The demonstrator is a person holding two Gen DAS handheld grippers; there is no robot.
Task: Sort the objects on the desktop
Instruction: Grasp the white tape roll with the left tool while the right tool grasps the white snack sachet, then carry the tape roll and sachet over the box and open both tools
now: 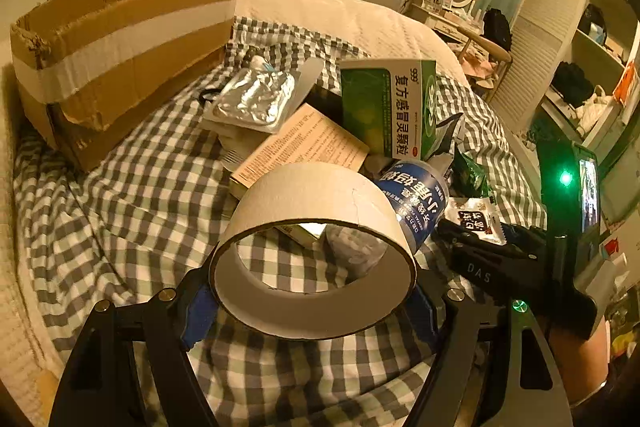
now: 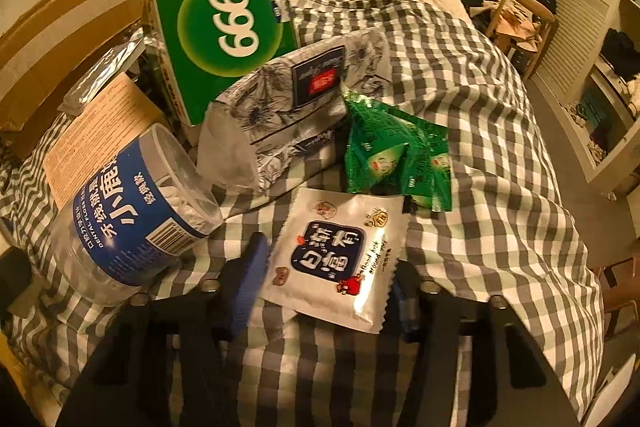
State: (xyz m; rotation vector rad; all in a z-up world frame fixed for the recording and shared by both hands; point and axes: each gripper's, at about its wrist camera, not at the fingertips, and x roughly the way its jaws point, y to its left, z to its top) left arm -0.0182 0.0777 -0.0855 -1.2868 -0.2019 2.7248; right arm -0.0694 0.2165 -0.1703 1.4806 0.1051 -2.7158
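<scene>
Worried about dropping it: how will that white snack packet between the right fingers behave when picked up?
The white snack packet looks thin and flat, so probably light and floppy. Its glossy film may be slippery. It lies on the soft checked cloth, so the fingers could pinch fabric too.

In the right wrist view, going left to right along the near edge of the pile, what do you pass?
Blue-labelled floss jar → white snack packet, lying between the right gripper fingers → green sachets → bare checked cloth.
</scene>
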